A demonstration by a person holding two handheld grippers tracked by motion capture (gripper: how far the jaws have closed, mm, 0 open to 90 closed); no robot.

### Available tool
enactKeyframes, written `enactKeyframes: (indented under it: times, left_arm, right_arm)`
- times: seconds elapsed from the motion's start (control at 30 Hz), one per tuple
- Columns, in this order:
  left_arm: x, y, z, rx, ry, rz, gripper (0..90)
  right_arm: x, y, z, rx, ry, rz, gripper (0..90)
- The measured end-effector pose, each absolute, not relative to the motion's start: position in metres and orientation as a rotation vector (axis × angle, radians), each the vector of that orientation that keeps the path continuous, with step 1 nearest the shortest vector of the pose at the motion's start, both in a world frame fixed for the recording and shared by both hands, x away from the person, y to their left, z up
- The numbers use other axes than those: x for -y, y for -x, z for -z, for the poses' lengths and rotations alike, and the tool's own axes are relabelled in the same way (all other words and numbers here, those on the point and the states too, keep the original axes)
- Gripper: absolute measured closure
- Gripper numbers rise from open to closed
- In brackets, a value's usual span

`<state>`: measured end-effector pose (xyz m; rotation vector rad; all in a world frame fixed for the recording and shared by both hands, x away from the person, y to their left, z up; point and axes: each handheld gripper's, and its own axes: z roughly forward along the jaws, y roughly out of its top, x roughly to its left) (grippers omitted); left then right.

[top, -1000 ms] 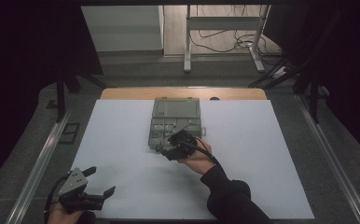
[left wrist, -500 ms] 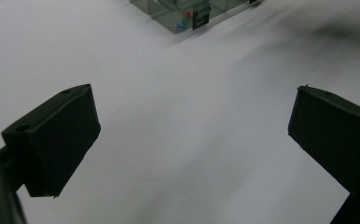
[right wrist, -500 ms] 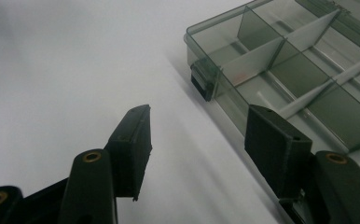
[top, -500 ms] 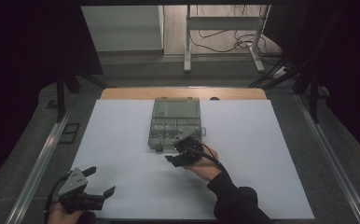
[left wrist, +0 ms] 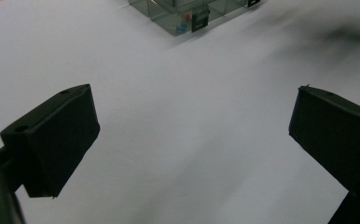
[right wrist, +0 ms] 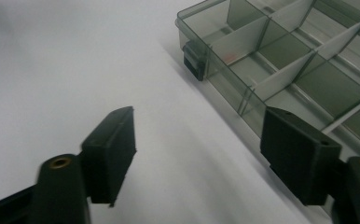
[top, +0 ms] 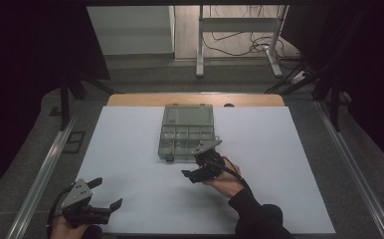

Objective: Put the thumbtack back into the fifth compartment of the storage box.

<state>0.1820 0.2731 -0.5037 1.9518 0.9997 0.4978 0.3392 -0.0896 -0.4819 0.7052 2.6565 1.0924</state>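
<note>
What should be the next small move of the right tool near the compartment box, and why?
Probably bring the right tool back toward the box's black front latch. Its jaws have just been opening, nothing sits between them, and they hang over bare white sheet beside the box's front wall.

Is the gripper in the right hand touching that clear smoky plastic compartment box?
Cannot tell. In the right gripper view the right gripper is open and empty, but one of its fingers overlaps the box, hiding any gap.
</note>
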Motion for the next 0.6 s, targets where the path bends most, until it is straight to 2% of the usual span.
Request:
enactKeyframes:
  times: [0.4,0.6]
  left_arm:
    - [-0.273,-0.182,0.504,-0.997,-1.951,-0.497,1.9]
    - [-0.273,-0.182,0.504,-0.997,-1.951,-0.497,1.8]
  right_arm:
    - [0.103,-0.331,0.479,-2.653,-0.704,-1.079,8.6]
    - [0.109,-0.324,0.475,-2.635,-0.691,-1.07,4.5]
